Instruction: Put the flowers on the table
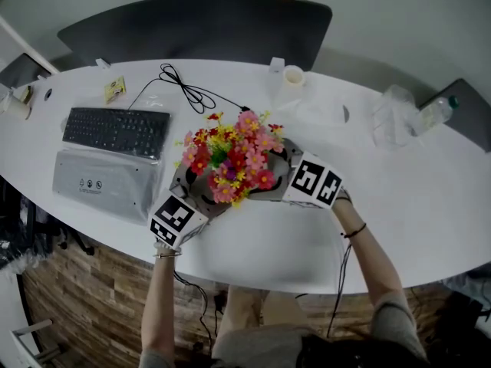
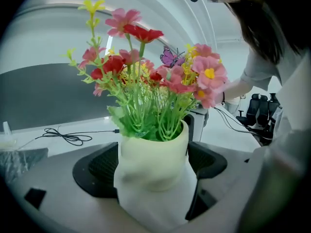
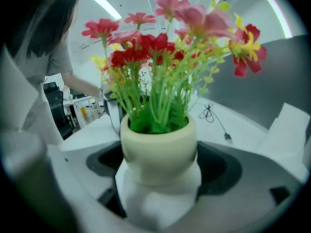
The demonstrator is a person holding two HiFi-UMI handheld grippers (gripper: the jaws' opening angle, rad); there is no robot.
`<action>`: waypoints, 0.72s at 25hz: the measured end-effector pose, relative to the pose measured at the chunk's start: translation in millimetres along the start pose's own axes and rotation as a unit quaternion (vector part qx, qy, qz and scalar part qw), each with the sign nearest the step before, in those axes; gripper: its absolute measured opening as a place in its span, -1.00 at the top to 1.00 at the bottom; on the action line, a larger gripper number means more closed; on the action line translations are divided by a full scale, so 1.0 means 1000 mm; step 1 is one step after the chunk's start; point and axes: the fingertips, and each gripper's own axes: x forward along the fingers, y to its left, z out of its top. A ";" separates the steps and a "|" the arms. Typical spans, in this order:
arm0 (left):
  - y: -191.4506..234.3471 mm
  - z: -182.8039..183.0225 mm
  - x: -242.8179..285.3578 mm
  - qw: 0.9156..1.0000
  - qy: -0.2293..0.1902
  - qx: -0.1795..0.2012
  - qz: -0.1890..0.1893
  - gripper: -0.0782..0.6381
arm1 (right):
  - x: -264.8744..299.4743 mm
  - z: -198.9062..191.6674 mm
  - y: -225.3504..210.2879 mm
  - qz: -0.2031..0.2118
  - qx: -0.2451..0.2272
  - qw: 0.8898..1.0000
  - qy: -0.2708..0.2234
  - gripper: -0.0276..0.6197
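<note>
Left tool (image 2: 153, 168) grips flowers (image 2: 146, 76); shows butterfly (image 2: 170, 58).

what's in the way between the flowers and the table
Nothing visible. The left claw and right claw grip the pot, with the flowers above a bare patch of table. The keyboard lies to the left and the cable behind, both apart from it.

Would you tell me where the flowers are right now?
Head view, centre: the flowers are just right of the keyboard, their pot gripped between the left gripper and the right gripper.
</note>
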 end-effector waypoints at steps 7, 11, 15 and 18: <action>0.002 0.005 -0.007 0.997 -0.038 -0.058 0.020 -0.47 | -0.002 -0.003 -0.003 -0.015 0.006 1.000 -0.006 -0.50; 0.003 0.004 -0.012 0.997 -0.039 -0.066 0.027 -0.47 | -0.003 -0.001 -0.003 -0.021 0.010 1.000 -0.008 -0.50; 0.002 0.004 -0.015 0.996 -0.041 -0.071 0.031 -0.47 | -0.004 -0.009 -0.005 -0.033 0.012 0.999 0.000 -0.50; -0.001 0.001 -0.017 0.996 -0.037 -0.074 0.032 -0.47 | -0.004 -0.009 -0.006 -0.040 0.018 0.999 -0.002 -0.50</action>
